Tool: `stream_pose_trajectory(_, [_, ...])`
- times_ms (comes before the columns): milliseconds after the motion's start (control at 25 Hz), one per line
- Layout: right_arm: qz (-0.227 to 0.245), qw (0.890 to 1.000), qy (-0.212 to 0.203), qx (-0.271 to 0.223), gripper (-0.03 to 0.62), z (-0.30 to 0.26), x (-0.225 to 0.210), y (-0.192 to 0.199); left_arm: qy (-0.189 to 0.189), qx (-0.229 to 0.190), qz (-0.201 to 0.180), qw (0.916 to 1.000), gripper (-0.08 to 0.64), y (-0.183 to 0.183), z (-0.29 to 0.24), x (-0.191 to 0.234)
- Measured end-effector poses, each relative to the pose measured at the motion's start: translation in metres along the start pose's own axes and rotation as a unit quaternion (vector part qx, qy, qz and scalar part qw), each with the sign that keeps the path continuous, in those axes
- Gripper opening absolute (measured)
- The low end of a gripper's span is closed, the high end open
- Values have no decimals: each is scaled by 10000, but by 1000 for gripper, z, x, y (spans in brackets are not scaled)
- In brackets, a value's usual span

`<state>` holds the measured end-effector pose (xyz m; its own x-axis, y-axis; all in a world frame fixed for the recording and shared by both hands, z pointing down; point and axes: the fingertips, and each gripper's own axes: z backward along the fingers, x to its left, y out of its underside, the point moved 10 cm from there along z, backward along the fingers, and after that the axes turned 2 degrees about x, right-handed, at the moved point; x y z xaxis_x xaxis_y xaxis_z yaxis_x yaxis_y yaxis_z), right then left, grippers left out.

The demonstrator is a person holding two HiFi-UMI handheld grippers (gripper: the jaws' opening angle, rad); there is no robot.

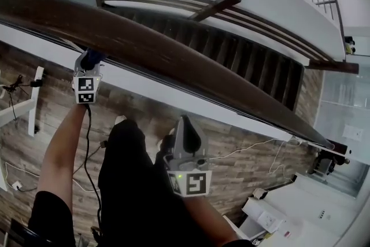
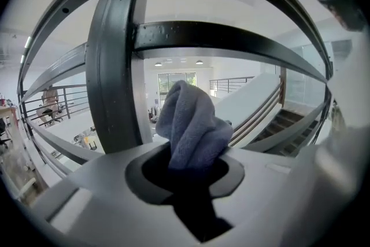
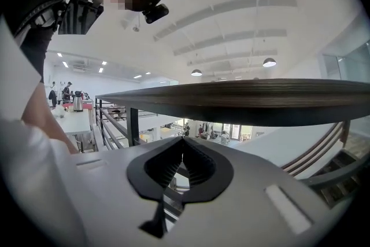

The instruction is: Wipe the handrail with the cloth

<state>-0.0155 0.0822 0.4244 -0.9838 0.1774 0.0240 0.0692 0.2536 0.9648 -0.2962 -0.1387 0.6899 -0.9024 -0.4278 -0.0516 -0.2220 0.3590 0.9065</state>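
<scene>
The left gripper (image 2: pixel 188 166) is seen in its own view with its jaws closed on a grey-blue cloth (image 2: pixel 191 124). The cloth is pinched at its lower end, and the rest is bunched upward in soft, fleecy folds. Behind the cloth, a dark upright post (image 2: pixel 115 66) and dark curved rails are seen; whether the cloth is touching any of them cannot be told from this view.

The right gripper (image 3: pixel 181 144) is shown with its ribbed black jaws brought together at the tips, and nothing is held between them. It is held below the handrail (image 3: pixel 260 101), apart from it, so that the flat, grained underside is seen above the jaws.

In the head view, the handrail (image 1: pixel 173 55) is seen as a broad, smooth, dark brown wooden band running diagonally from upper left to lower right. The front of the left gripper (image 1: pixel 91 59) is tucked under its near edge, so the jaws are hidden there and only a bluish patch is made out. The right gripper (image 1: pixel 186 124) is held lower, near the person's body, well clear of the rail. A staircase (image 1: pixel 248 55) with dark treads is seen beyond the handrail, and a wood-plank floor (image 1: pixel 243 153) far below. The person's arms are cut off at the bottom edge.
</scene>
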Motion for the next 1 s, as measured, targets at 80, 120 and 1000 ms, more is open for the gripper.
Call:
stream_pose_trajectory(80, [26, 10000, -41, 39, 3, 4, 2, 1, 21, 60, -30, 10000, 81, 3, -4, 3])
stream_pose_trajectory(120, [50, 10000, -42, 58, 3, 6, 2, 1, 44, 81, -38, 10000, 81, 4, -6, 3])
stream_pose_trajectory(1000, [-144, 9991, 355, 195, 3, 41, -20, 10, 346, 234, 65, 9991, 80, 8, -13, -39])
